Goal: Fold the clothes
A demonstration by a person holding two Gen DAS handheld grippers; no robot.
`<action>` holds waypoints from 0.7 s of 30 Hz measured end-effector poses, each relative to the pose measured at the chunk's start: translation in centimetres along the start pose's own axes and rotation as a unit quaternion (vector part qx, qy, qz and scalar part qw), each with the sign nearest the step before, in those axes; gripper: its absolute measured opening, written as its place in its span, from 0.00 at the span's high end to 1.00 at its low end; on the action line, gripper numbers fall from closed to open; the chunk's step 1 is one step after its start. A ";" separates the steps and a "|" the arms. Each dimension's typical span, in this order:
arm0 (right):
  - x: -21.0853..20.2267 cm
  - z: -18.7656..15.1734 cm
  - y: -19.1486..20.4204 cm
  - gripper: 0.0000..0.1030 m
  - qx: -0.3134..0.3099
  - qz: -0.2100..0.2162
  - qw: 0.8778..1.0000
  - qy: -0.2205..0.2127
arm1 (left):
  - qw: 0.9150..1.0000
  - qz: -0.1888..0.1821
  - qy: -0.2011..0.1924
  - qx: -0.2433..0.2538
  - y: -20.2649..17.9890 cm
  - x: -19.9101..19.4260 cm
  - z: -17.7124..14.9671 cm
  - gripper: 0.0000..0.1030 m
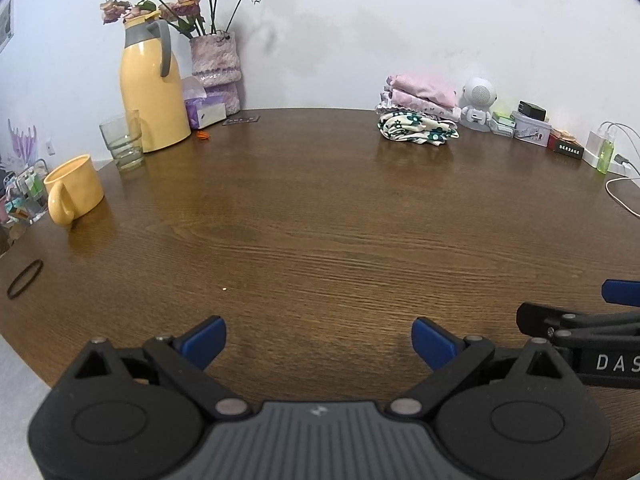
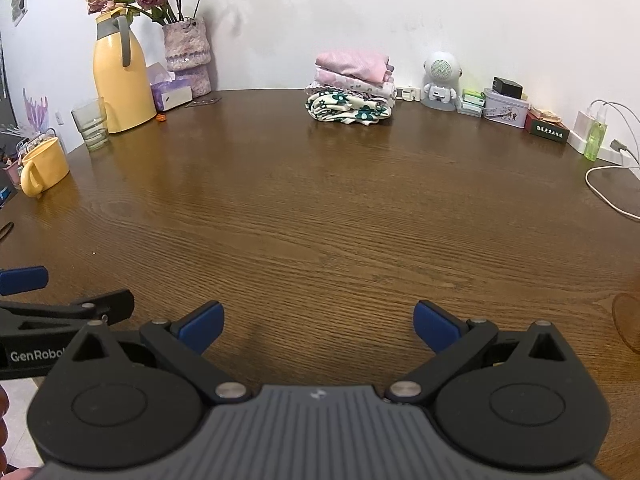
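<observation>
A stack of folded clothes sits at the far side of the round wooden table, pink pieces on top and a cream cloth with green flowers at the bottom. My left gripper hovers open over the near table edge with nothing between its blue pads. My right gripper is open too, just as empty, beside the left one. Each gripper's side shows at the edge of the other's view. Both are far from the stack.
At the back left stand a yellow thermos jug, a glass, a yellow mug, a vase of dried roses and a tissue box. A white speaker, tins, a charger and cables line the back right. A hair tie lies left.
</observation>
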State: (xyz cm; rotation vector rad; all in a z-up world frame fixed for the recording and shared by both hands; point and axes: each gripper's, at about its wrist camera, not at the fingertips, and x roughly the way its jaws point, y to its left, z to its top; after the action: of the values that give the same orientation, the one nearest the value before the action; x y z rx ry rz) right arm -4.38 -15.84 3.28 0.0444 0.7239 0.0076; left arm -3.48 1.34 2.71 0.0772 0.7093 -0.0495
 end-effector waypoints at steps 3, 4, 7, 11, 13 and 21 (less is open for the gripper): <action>-0.1 0.0 0.0 0.00 0.000 0.000 1.000 -0.002 | 1.000 0.001 -0.004 0.002 -0.1 -0.1 0.0 0.04; -0.1 0.0 0.0 0.00 0.000 0.000 1.000 -0.003 | 1.000 0.001 -0.005 0.003 -0.1 -0.1 0.0 0.04; -0.2 0.0 0.1 0.00 0.000 0.000 1.000 -0.004 | 1.000 0.000 -0.006 0.003 0.0 -0.1 0.0 0.04; -0.2 0.1 0.2 0.00 0.000 0.001 1.000 -0.005 | 1.000 0.000 -0.007 0.004 0.0 0.0 0.0 0.04; -0.3 0.1 0.1 0.00 0.000 0.001 1.000 -0.006 | 1.000 0.000 -0.009 0.007 -0.1 -0.1 0.0 0.04; -0.3 0.2 0.0 0.00 0.003 -0.001 1.000 -0.007 | 1.000 -0.002 -0.011 0.011 -0.1 0.0 0.1 0.04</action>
State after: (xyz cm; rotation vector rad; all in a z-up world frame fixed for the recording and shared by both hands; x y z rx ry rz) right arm -4.46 -15.82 3.60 0.0488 0.7105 0.0027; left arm -3.47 1.22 2.76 0.0959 0.6862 -0.0627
